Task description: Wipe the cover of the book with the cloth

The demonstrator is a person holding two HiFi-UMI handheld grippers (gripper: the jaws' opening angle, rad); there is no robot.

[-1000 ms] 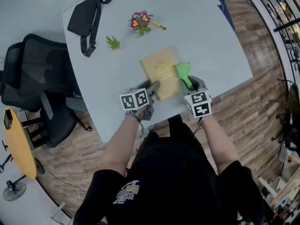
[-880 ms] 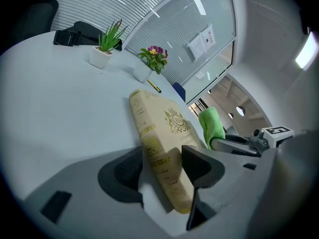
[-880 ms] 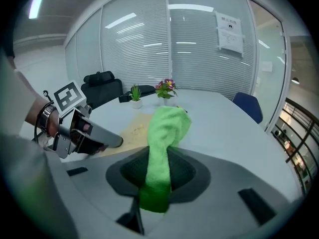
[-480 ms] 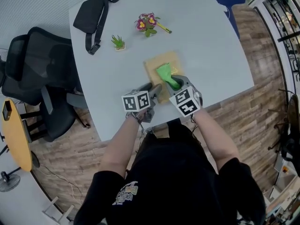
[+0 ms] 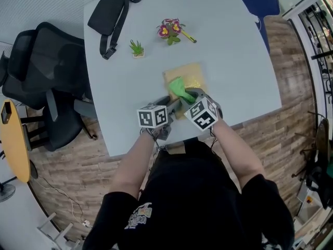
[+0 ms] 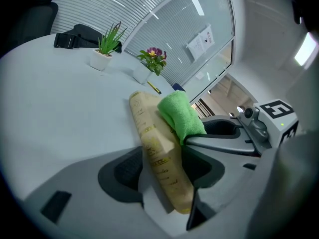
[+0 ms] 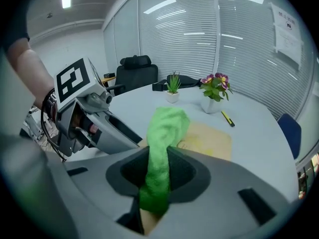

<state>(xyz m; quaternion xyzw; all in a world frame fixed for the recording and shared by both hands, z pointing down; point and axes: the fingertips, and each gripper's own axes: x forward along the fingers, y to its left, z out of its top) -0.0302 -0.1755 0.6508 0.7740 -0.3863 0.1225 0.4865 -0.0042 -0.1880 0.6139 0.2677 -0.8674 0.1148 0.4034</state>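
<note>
while the tan book [image 5: 192, 78] lies on the pale counter [image 5: 239, 51] near its front edge, the green cloth [image 5: 178, 89] rests on the near part of its cover. the cover has gold print that is too small to read. the right hand-held gripper [image 5: 188, 96] is clenched on the cloth: in the right gripper view the cloth [image 7: 160, 148] runs as a folded strip between the two jaws, and its far end lies on the book [image 7: 212, 137]. the left hand-held gripper [image 5: 174, 104] is grasping the book at its near edge; in the left gripper view the book [image 6: 154, 143] sits between the jaws, with the cloth [image 6: 179, 112] against the cover just beyond them. the two hand-held grippers stand just beside each other, with their marker cubes close together. further back on the counter there are a small potted green plant [image 5: 137, 48], a pot of purple and yellow flowers [image 5: 169, 30] with a yellow pen [image 5: 188, 36] just beside it, and a black waist bag [image 5: 108, 15]. a black office chair [image 5: 44, 72] stands at the left of the counter on the wooden floor [image 5: 294, 92].
</note>
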